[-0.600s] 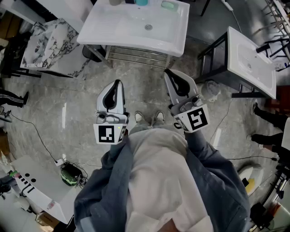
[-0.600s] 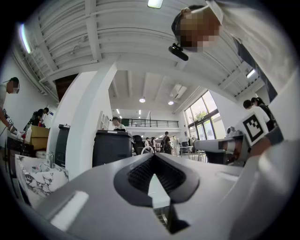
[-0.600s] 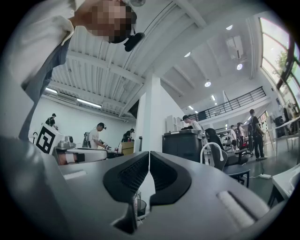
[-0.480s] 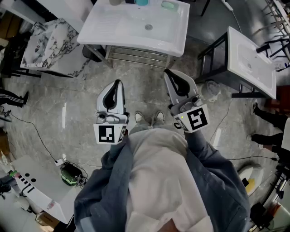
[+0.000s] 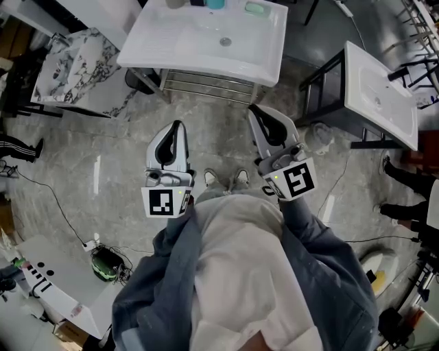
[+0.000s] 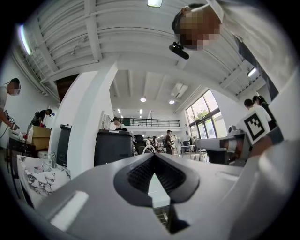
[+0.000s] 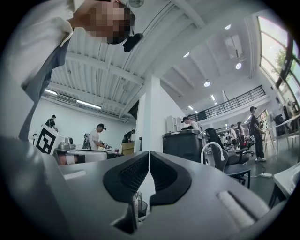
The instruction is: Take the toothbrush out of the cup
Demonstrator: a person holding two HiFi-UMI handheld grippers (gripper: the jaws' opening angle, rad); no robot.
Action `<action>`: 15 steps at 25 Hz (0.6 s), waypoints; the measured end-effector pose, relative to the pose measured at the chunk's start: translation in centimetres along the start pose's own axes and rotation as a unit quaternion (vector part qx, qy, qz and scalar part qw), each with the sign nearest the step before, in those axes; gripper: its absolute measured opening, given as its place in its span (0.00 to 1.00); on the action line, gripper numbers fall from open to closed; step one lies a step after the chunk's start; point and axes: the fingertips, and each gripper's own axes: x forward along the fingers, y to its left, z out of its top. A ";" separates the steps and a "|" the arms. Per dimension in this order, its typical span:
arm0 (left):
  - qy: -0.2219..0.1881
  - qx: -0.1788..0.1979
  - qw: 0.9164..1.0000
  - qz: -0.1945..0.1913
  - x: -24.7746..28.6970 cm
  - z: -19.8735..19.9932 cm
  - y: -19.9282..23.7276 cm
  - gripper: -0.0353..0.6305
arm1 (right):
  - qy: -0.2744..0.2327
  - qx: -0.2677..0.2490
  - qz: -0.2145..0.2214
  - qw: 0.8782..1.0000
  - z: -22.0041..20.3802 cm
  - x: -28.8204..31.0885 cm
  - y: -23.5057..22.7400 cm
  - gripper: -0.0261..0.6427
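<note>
Jaws of my left gripper (image 6: 153, 155): pressed together at the tips, nothing between the pads. Jaws of my right gripper (image 7: 149, 153): closed pad to pad, nothing between them. Position, head view: left gripper (image 5: 178, 127) and right gripper (image 5: 253, 110) held side by side but apart over the grey marble floor (image 5: 103, 171), both pointing toward the white washbasin (image 5: 185, 41) ahead of me, neither touching it. Rear ends: left marker cube (image 5: 166, 202) and right marker cube (image 5: 295, 179), each close against one of my grey sleeves. Between the grippers, lower down: my shoes (image 5: 226, 178) on the floor. Washbasin fittings: drain (image 5: 224, 41) in the bowl, chrome rail rack (image 5: 206, 83) underneath. Back ledge of the washbasin, at the top edge of the head view: a teal cup (image 5: 215, 3), cut off by the frame, well apart from both grippers; to its right a pale green item (image 5: 255, 8). Toothbrush: I cannot make it out at that edge. Surroundings: second white basin (image 5: 381, 96) on a dark frame at my right; marble-patterned counter (image 5: 75, 65) at my left.
</note>
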 end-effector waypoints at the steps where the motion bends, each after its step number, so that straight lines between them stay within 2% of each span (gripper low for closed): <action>1: 0.001 0.000 1.000 0.002 0.0 0.0 0.1 0.14 | -0.001 -0.001 0.001 1.000 0.0 0.0 0.1 0.06; 13: -0.004 0.005 1.000 0.006 -0.1 0.2 0.6 0.15 | -0.011 0.009 0.000 1.000 0.3 0.1 0.1 0.06; 15: -0.008 0.009 1.000 0.007 -0.1 0.4 0.6 0.18 | -0.011 0.009 -0.001 1.000 0.3 0.1 0.1 0.06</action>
